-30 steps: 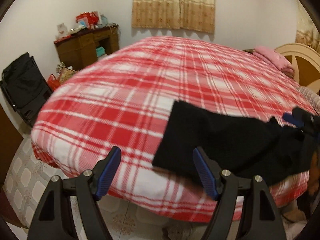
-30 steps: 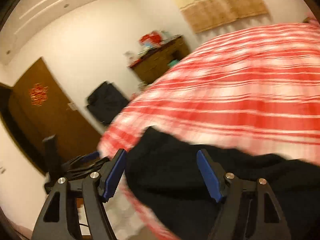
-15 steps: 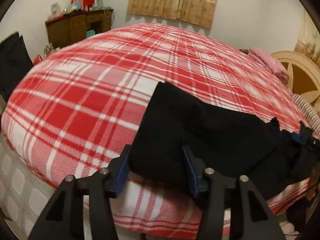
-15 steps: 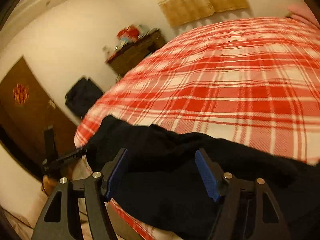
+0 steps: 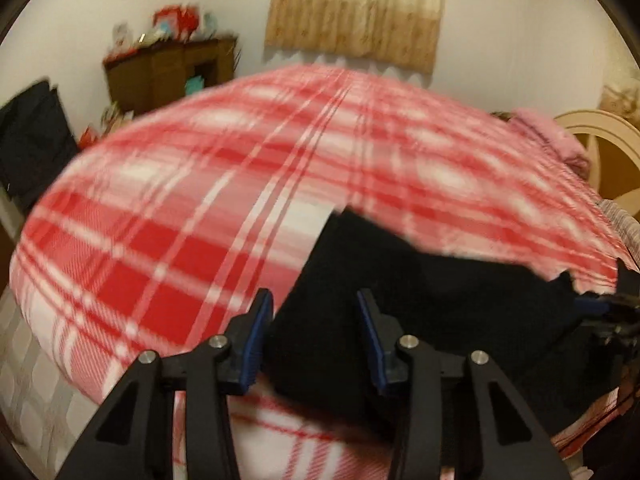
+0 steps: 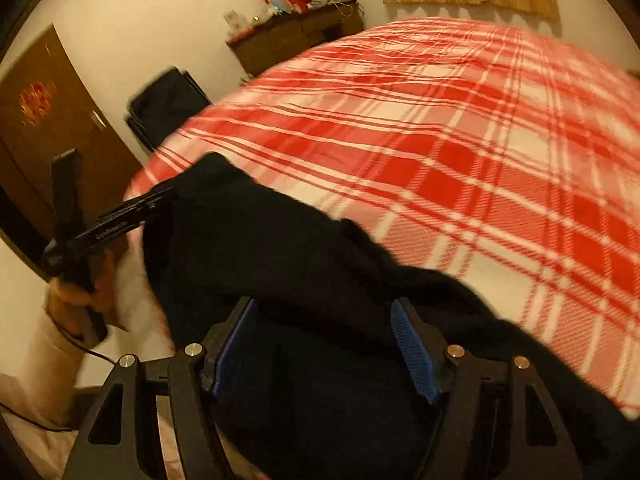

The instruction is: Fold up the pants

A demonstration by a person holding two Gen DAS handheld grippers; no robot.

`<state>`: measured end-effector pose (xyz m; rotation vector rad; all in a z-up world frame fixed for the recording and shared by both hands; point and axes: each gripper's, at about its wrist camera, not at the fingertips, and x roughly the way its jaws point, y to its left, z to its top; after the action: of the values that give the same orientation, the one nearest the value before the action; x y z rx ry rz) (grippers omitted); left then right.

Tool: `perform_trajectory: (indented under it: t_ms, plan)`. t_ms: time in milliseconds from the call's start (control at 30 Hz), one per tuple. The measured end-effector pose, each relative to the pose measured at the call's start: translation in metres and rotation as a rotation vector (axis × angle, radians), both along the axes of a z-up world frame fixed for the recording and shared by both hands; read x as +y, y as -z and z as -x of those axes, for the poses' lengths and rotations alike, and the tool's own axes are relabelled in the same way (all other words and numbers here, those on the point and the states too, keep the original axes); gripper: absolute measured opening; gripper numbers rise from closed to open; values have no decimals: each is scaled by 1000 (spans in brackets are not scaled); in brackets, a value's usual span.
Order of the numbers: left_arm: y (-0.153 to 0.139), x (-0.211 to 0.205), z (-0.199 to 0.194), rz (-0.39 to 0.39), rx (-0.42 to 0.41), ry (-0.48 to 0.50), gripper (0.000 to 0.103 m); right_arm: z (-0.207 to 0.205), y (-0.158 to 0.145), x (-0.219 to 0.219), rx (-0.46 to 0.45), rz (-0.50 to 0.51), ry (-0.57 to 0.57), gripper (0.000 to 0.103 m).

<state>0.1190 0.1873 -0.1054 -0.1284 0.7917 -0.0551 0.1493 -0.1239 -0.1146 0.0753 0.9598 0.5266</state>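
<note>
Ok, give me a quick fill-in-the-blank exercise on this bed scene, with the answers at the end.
1. The black fabric pants lie on a plaid blanket that is white and ____.
2. The pads of the left gripper are coloured ____.
3. Beyond the bed stands a brown wooden ____ piled with clutter.
4. The fabric between the right gripper pads is coloured ____.

Answers: red; blue; desk; black

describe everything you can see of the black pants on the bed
The black pants are plain, dark, soft-looking cloth, with no seams or pockets readable. They lie rumpled along the near edge of the red plaid bedspread, one end squared off like a leg hem. The left claw straddles that hem; its jaws have just been closing. The right claw stands open over the bunched part.
</note>
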Motion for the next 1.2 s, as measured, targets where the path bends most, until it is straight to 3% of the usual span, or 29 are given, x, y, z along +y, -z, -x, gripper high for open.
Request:
perform_trajectory:
  t_ms: [67,133,233,300,367,500,567,633,700,800,867,1000,1067,1200]
  plan:
    - [3,5,9,32,-31,0,46,-11,4,-8,53,-105,5,71]
    - [3,3,12,11,-32,8,46,-18,8,-5,115,-173,-44,71]
    - [0,-1,13,-13,-39,14,46,-19,8,17,141,-162,-164,72]
    - [1,-2,11,-12,-37,12,46,-23,6,24,83,-111,-131,72]
    - [5,-5,8,1,-33,3,47,-39,8,21,67,-162,-58,72]
    - [3,-16,10,-80,-34,12,56,-67,16,13,131,-321,-16,72]
    - [3,-15,11,-111,-31,5,66,-78,18,-10,171,-462,39,71]
    - [2,-7,13,-102,-20,-3,71,-85,28,-43,212,-616,133,64]
    - [-1,-1,15,-87,-16,-1,71,-87,35,-64,223,-667,208,41]
    - [-12,4,20,-156,-32,-31,70,-82,34,-70,220,-649,210,41]
    - [-25,8,26,-191,-56,-47,70,-73,22,-64,227,-557,178,42]
    - [-60,6,35,-120,-163,-37,70,-39,-8,-82,181,-418,234,42]
    - [-68,-10,31,-84,-193,12,70,-16,-28,-116,97,-384,332,42]
    - [-49,-45,8,-69,-133,70,70,35,-61,-216,-43,-264,652,42]
